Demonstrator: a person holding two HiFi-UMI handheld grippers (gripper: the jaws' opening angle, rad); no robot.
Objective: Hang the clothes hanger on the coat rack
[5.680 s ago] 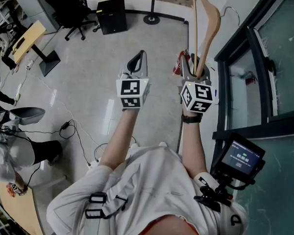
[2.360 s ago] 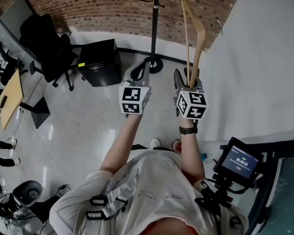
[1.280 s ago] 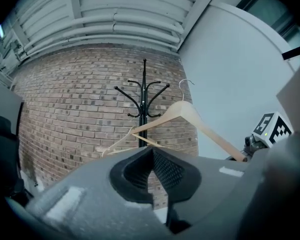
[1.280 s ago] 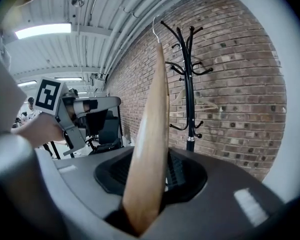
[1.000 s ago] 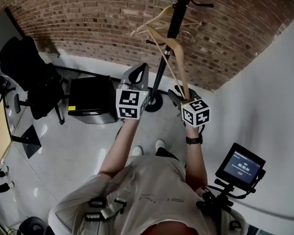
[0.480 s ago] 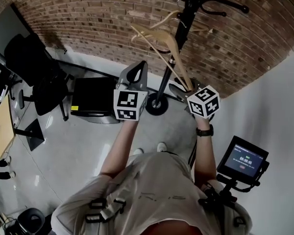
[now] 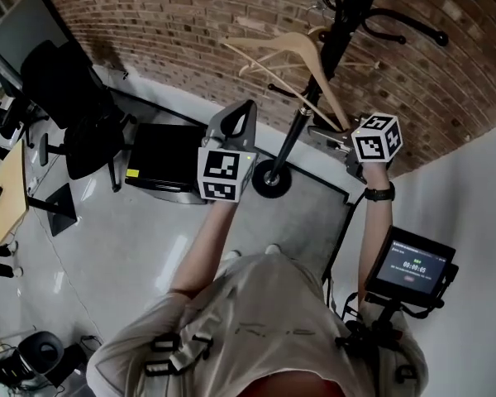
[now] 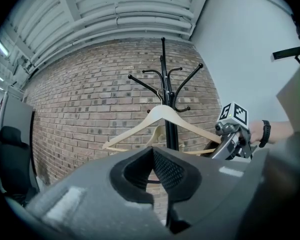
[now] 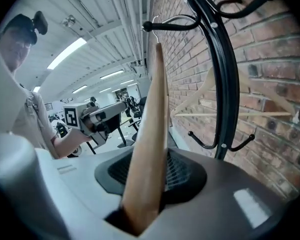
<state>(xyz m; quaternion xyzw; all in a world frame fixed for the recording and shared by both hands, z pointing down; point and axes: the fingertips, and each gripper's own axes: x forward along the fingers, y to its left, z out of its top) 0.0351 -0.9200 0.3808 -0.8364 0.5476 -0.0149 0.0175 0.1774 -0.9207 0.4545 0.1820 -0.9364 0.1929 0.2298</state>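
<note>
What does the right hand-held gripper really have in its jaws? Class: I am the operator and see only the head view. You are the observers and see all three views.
Observer: In the right gripper view, the right hand-held gripper is shut on one wooden arm of the clothes hanger.
Operator: Where is its hook?
Observer: The metal hook is up by an upper peg of the coat rack. I cannot tell whether it rests on the peg.
Operator: And the other side?
Observer: The left gripper view shows the left hand-held gripper with its jaws together and nothing between them.
</note>
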